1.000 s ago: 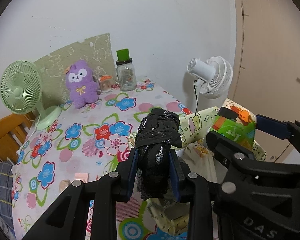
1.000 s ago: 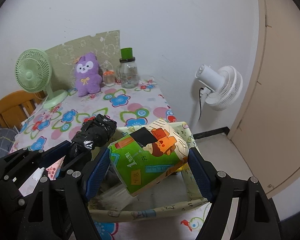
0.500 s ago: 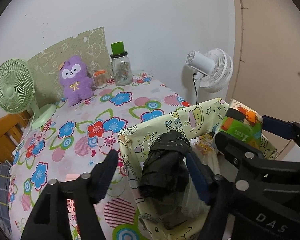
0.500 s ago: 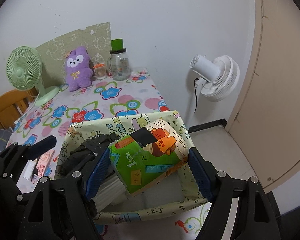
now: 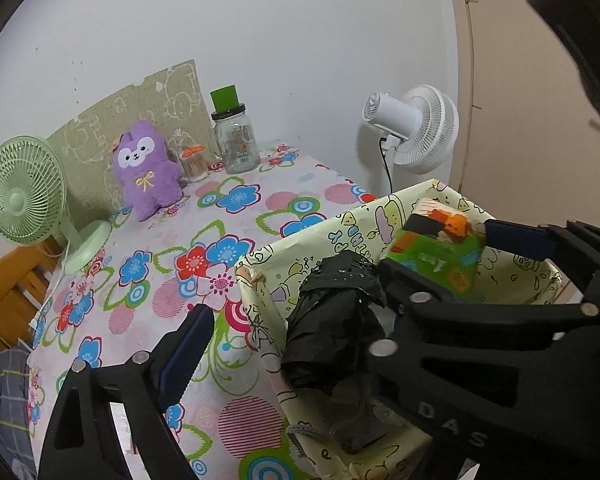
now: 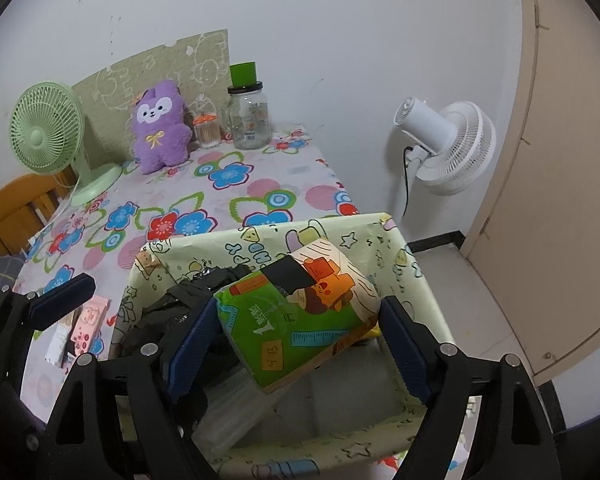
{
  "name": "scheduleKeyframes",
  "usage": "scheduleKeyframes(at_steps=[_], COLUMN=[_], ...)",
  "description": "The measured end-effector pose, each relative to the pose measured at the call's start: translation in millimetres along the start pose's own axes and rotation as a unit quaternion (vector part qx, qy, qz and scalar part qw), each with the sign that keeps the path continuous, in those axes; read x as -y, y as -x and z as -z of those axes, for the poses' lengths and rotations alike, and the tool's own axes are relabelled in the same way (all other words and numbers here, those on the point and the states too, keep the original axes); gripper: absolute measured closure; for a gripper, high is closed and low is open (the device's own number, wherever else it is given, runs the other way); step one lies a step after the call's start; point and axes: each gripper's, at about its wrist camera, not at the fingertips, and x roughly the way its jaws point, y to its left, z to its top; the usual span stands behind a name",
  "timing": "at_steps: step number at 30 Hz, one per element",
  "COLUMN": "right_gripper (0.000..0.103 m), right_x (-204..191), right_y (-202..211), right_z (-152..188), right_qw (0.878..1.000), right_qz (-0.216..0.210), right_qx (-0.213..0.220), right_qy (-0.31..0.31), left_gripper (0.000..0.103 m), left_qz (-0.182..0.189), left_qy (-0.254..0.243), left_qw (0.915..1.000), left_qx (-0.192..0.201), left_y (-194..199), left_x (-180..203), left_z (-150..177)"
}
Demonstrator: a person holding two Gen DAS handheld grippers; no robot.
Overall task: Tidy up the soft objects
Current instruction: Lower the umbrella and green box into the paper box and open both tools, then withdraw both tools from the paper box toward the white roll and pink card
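A pale yellow cartoon-print fabric bin (image 5: pixel 340 236) (image 6: pixel 260 240) sits at the table's near right edge. A black plastic-wrapped bundle (image 5: pixel 336 320) (image 6: pixel 168 312) lies inside it on the left. My left gripper (image 5: pixel 296 344) is open over the bin's left wall, its right finger hidden behind the right gripper. My right gripper (image 6: pixel 300 344) is shut on a green and orange soft pack (image 6: pixel 300 316) (image 5: pixel 440 252), held just above the bin's inside. A purple plush toy (image 5: pixel 148 168) (image 6: pixel 160 128) sits at the table's far side.
A green desk fan (image 5: pixel 24 196) stands at the far left. A glass jar with a green lid (image 5: pixel 236 140) and a small orange-lidded pot (image 5: pixel 194 164) stand by the wall. A white fan (image 6: pixel 448 144) stands on the floor right of the table. A pink packet (image 6: pixel 90 320) lies left of the bin.
My left gripper lowered the black bundle into the bin, opened and let it go. My right gripper moved down towards the bin with the green pack.
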Motion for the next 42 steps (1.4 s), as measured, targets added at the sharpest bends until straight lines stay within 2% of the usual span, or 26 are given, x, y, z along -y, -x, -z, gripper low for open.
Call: scheduleKeyframes(at_steps=[8, 21, 27, 30, 42], right_gripper=[0.009, 0.008, 0.008, 0.008, 0.008], right_x=[-7, -10, -15, -18, -45], right_y=[1, 22, 35, 39, 60], right_z=[3, 16, 21, 23, 28], right_qw=[1.000, 1.000, 1.000, 1.000, 0.999], right_qz=[0.003, 0.012, 0.004, -0.001, -0.011], right_qx=[0.003, 0.009, 0.019, 0.023, 0.044], right_qy=[0.005, 0.003, -0.003, -0.006, 0.012], left_gripper=[0.010, 0.010, 0.009, 0.004, 0.001], left_qz=[0.006, 0.013, 0.009, 0.001, -0.016], left_qy=[0.004, 0.008, 0.008, 0.008, 0.013], left_qw=[1.0000, 0.9999, 0.9998, 0.9998, 0.9993], left_qx=[-0.003, 0.005, 0.014, 0.019, 0.030], left_y=[2, 21, 35, 41, 61], left_x=[-3, 2, -3, -6, -22], left_z=[3, 14, 19, 21, 32])
